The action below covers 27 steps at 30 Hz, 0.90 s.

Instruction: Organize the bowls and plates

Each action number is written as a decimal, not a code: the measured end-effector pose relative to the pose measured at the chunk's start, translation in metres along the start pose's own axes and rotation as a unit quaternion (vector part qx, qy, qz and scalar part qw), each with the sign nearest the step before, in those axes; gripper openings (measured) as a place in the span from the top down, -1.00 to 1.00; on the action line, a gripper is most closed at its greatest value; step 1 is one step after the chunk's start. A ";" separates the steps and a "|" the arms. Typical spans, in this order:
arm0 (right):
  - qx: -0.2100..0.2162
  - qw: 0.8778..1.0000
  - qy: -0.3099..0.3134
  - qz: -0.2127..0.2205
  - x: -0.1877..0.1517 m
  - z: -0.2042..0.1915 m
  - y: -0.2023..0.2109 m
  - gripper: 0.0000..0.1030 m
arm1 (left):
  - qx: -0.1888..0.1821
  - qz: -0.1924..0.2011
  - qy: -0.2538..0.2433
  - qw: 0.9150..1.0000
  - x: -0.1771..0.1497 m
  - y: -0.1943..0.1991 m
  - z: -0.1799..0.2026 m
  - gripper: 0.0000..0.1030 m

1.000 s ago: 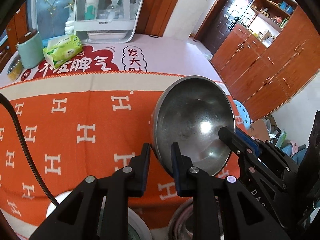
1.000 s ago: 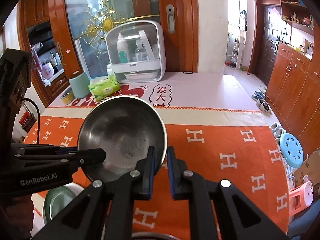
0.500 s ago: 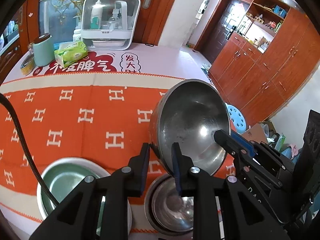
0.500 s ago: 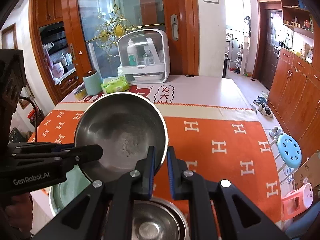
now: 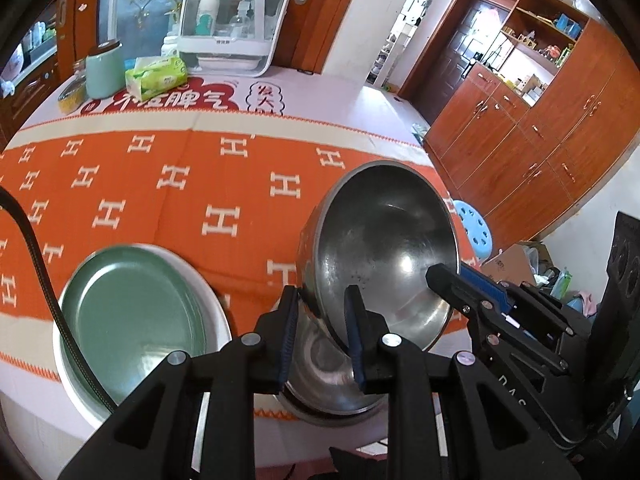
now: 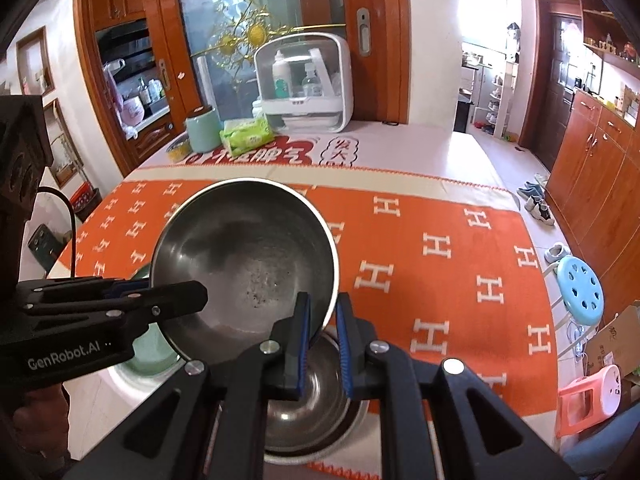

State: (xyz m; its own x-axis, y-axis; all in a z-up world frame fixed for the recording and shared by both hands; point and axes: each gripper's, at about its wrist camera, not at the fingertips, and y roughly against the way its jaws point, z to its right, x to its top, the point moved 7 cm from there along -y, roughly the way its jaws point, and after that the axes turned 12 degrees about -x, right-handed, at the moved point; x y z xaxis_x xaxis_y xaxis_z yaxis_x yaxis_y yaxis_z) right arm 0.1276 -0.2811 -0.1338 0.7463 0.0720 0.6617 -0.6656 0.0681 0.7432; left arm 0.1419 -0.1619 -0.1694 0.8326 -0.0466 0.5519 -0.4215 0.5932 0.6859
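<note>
— Orange cloth (image 5: 192,184) with white H marks spread over the surface, a cream band along its far edge.
— Beyond it, a pale mat (image 6: 280,152) printed with red characters.
— At the far end, a white case with a clear front (image 5: 234,26), bottles inside.
— Just left of it, a green tissue pack (image 5: 156,76), then a mint canister with a dark lid (image 5: 105,70), then a small yellow tin (image 5: 72,94).
— Off the surface, on the right, wooden cabinets (image 5: 532,128) and a dark door (image 6: 564,60).
— Low on the floor, a blue perforated stool (image 6: 580,288), a pink stool (image 6: 592,396), a few shoes (image 6: 536,200).
— Behind, a glass door with gold ornament (image 6: 240,40).
</note>
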 end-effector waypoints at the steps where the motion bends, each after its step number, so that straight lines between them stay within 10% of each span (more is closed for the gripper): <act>1: 0.002 1.000 0.004 -0.002 -0.003 0.000 0.001 0.73 | 0.001 -0.002 0.002 1.000 -0.005 -0.001 0.001 0.58; 27: 0.029 0.996 0.048 -0.069 -0.052 0.001 -0.023 0.73 | 0.039 -0.058 0.048 0.996 -0.061 -0.041 -0.002 0.46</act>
State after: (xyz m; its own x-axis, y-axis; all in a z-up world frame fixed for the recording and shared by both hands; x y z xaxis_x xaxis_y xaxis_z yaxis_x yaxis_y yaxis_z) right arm 0.1044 -0.2871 -0.1856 0.8251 0.1601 0.5418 -0.5523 0.0261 0.8333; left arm 0.1095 -0.1822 -0.2322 0.9065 -0.0327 0.4209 -0.3432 0.5235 0.7799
